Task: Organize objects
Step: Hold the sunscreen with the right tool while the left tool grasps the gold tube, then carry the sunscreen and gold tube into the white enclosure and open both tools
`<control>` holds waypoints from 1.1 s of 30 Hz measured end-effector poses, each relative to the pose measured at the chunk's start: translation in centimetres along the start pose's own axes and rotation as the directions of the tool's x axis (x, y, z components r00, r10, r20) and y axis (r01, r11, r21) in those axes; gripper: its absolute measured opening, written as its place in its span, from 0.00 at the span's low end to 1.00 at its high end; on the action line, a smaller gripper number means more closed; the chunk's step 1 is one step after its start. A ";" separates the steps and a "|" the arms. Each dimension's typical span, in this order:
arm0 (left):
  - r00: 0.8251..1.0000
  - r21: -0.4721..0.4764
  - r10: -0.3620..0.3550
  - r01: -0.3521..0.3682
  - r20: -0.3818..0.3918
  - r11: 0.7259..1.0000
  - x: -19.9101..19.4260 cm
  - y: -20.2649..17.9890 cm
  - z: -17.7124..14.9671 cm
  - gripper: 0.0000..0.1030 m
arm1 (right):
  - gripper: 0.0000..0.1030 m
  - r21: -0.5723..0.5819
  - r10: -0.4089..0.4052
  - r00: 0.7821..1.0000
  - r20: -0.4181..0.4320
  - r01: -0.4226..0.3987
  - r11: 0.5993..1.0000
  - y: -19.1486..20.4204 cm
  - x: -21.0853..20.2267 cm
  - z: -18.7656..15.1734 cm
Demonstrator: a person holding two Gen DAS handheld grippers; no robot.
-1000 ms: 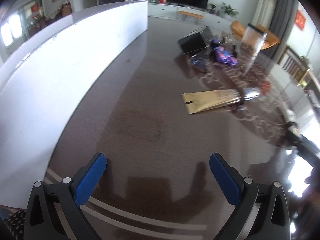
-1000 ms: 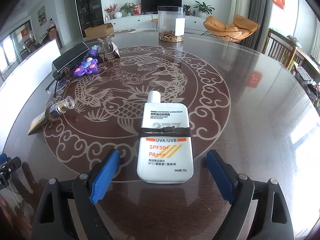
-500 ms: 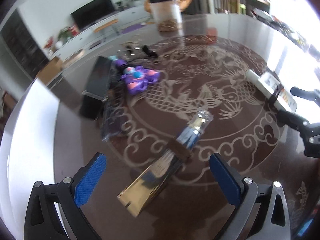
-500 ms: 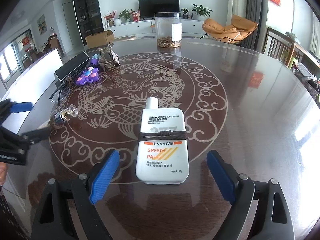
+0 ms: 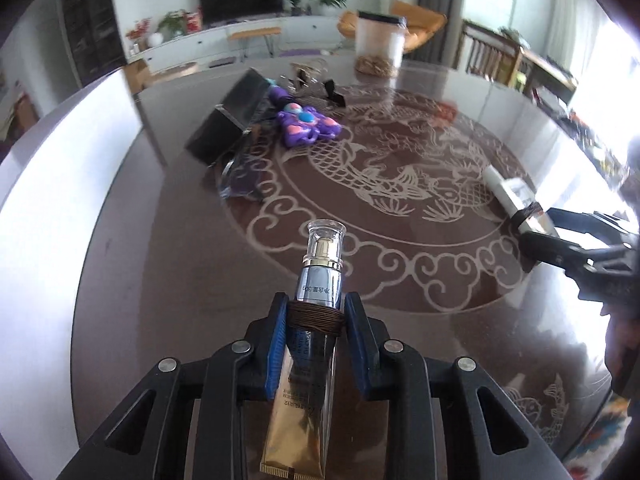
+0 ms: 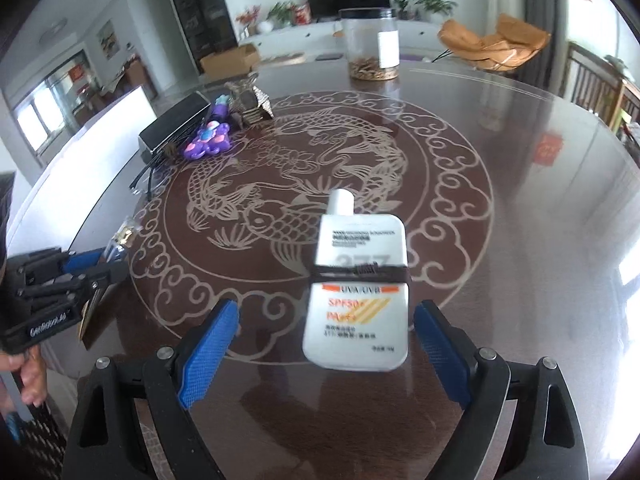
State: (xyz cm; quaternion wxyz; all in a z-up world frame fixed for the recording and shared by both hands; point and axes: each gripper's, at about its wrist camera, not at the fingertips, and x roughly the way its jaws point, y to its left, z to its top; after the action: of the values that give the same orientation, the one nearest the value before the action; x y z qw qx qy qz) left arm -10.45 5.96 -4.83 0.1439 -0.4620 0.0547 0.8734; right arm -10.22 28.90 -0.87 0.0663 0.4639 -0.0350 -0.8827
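My left gripper [image 5: 316, 312] is shut on a gold and silver cosmetic tube [image 5: 318, 280], gripping it at a brown cord band; its clear cap points away from me. My right gripper [image 6: 326, 328] is open around a white sunscreen bottle [image 6: 358, 292] lying flat on the table, jaws apart on either side, not touching. The bottle also shows in the left wrist view [image 5: 516, 196], and the left gripper with the tube shows in the right wrist view [image 6: 68, 276].
On the round dark table [image 6: 520, 200]: a purple toy [image 5: 306, 124], a black box [image 5: 232, 120], dark glasses [image 5: 240, 176], a small ornament [image 6: 250, 100] and a clear jar [image 6: 372, 44]. A white board [image 5: 60, 180] stands along the left.
My left gripper has swung toward the tube and shut on it. My right gripper stays open, with the sunscreen bottle now slightly right of centre.
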 end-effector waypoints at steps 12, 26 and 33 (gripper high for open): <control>0.964 -0.171 -0.029 0.076 0.263 0.982 -10.5 3.0 -3.9 0.27 | 0.53 -0.076 -0.108 0.981 -0.161 0.097 0.992 -0.1 1.9 2.8; 0.898 -0.361 0.094 0.075 0.429 0.930 -24.3 14.5 -4.4 0.27 | 0.53 -0.141 0.134 0.990 0.045 -0.127 0.982 8.8 -7.4 9.1; 0.925 -0.541 0.245 -0.052 0.292 0.839 -24.8 25.7 -6.6 0.27 | 0.53 -0.298 0.391 0.917 0.075 -0.354 0.887 23.9 -10.2 12.0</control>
State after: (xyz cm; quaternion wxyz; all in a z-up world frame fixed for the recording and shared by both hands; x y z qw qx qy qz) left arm 0.20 -24.97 10.91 -0.0494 -0.3153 -0.1755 0.9313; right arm -12.35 6.81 17.17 0.2968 0.3748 -0.0035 -0.8783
